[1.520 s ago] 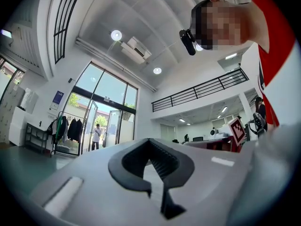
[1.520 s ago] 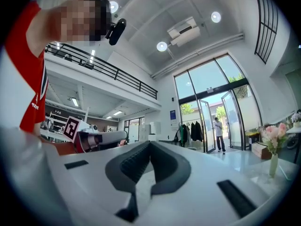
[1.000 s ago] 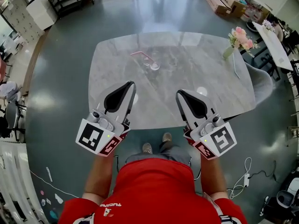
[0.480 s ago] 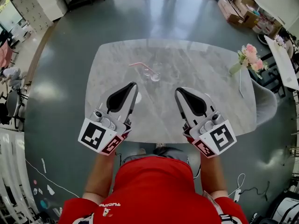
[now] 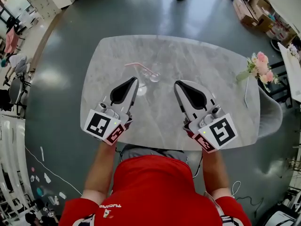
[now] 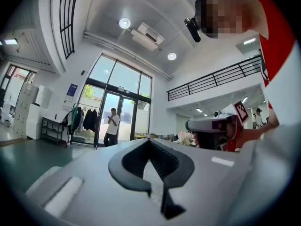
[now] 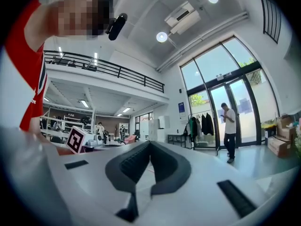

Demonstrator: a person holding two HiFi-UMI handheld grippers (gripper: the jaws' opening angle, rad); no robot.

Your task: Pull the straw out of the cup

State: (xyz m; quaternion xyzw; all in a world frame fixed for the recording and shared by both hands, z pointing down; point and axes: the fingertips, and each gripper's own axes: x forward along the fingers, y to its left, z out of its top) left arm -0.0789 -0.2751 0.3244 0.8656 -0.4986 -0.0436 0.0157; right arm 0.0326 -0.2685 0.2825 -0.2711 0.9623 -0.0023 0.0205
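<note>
A clear glass cup (image 5: 154,75) stands on the grey marble table (image 5: 211,74), left of its middle. A pink bent straw (image 5: 137,66) sticks out of it, leaning left. In the head view my left gripper (image 5: 134,81) hovers over the table just near-left of the cup, jaws shut and empty. My right gripper (image 5: 176,84) is level with it, a little right of the cup, also shut on nothing. In the left gripper view my left gripper (image 6: 149,141) has its tips together. The right gripper view shows my right gripper (image 7: 149,143) the same way. Neither gripper view shows the cup.
A vase of pink flowers (image 5: 258,66) stands at the table's right end, with a grey chair (image 5: 270,108) beside it. A person (image 6: 112,124) stands by the glass doors across the room. Cardboard boxes (image 5: 244,6) lie on the floor at the far right.
Both grippers have moved forward from the table's near edge to over the tabletop, closer to the cup. Their jaws stay shut.
</note>
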